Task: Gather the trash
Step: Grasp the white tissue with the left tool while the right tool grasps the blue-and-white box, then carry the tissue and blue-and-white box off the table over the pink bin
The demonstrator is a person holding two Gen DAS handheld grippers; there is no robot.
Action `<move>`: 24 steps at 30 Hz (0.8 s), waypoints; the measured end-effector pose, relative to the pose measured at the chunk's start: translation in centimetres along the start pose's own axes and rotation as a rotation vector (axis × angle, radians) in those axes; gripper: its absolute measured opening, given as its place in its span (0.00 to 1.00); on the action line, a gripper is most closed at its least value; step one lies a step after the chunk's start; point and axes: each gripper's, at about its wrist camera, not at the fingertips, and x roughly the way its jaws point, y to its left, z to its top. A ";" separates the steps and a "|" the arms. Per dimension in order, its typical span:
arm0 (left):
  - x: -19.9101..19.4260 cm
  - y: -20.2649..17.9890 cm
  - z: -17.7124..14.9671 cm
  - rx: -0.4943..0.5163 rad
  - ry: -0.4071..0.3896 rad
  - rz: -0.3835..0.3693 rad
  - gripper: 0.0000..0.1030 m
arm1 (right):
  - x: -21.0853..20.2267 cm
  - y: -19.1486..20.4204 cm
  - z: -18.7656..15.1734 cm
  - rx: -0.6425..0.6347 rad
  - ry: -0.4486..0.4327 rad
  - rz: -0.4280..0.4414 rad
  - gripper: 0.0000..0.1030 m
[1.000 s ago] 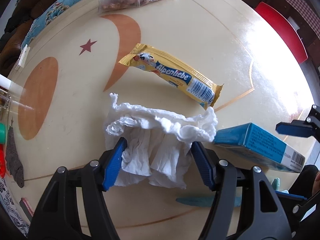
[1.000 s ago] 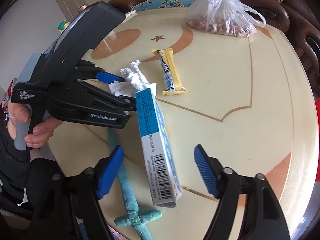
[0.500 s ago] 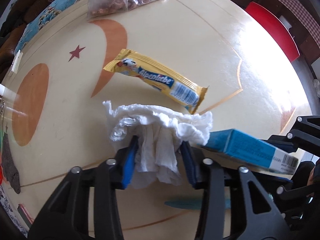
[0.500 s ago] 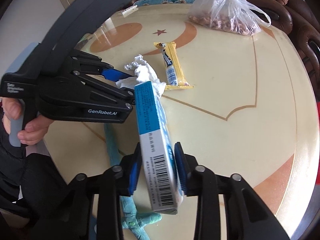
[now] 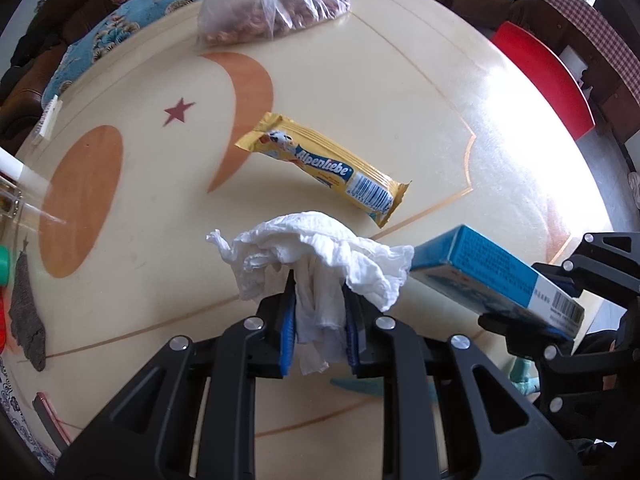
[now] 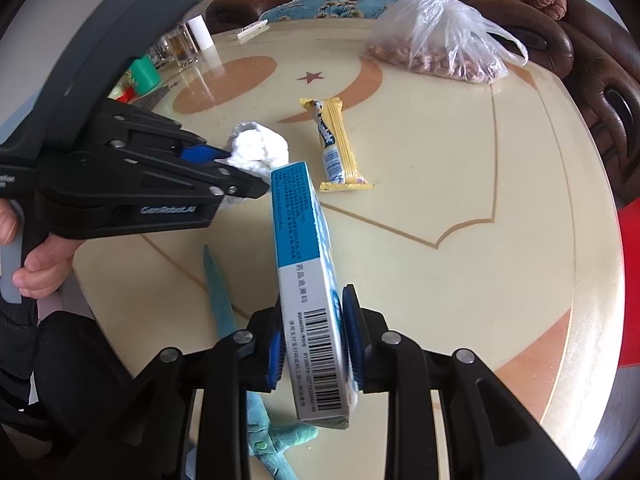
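While both tongs are clamped, let's size up the goods, biggest first, all placed against the round table (image 5: 400, 100). The blue carton (image 6: 308, 280) hangs clear above the near edge of the table, pinched across its thin sides near the barcode end by the right gripper (image 6: 316, 352), whose jaws have just been closing and now press on it. It's stiff card and probably light; a hold this far back leaves a long overhang, so it may pivot. Next, the yellow candy wrapper (image 5: 324, 168) lies flat near the table's middle, untouched: thin, slick foil, best nipped at a crimped end. Smallest, the crumpled tissue (image 5: 316, 264) is bunched between the pads of the left gripper (image 5: 320, 328), jaws drawn nearly together on it. It's soft and featherweight, and it squashes rather than slips; it looks lifted just off the table, though the view can't quite confirm that. Loose folds flop over the jaws.
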 end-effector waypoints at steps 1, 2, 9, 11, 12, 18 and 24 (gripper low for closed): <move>-0.5 0.0 -0.2 -0.002 -0.006 -0.003 0.20 | -0.2 0.1 0.0 0.001 -0.004 -0.005 0.25; -0.7 0.0 -0.1 -0.003 -0.011 -0.004 0.20 | -0.4 0.2 0.0 0.002 -0.007 -0.010 0.25; -3.6 -0.4 -1.6 -0.006 -0.052 0.013 0.20 | -2.0 0.9 -0.5 0.011 -0.024 -0.026 0.25; -4.4 -0.5 -1.8 -0.006 -0.068 0.016 0.20 | -2.5 1.0 -0.5 0.019 -0.030 -0.028 0.24; -4.9 -0.6 -2.1 -0.004 -0.074 0.017 0.20 | -2.8 1.0 -0.5 0.022 -0.034 -0.029 0.23; -7.8 -1.3 -3.9 0.006 -0.109 0.027 0.20 | -5.0 2.1 -1.2 0.021 -0.056 -0.057 0.21; -8.9 -1.2 -5.4 -0.021 -0.117 0.020 0.20 | -5.9 2.3 -2.0 0.059 -0.064 -0.046 0.21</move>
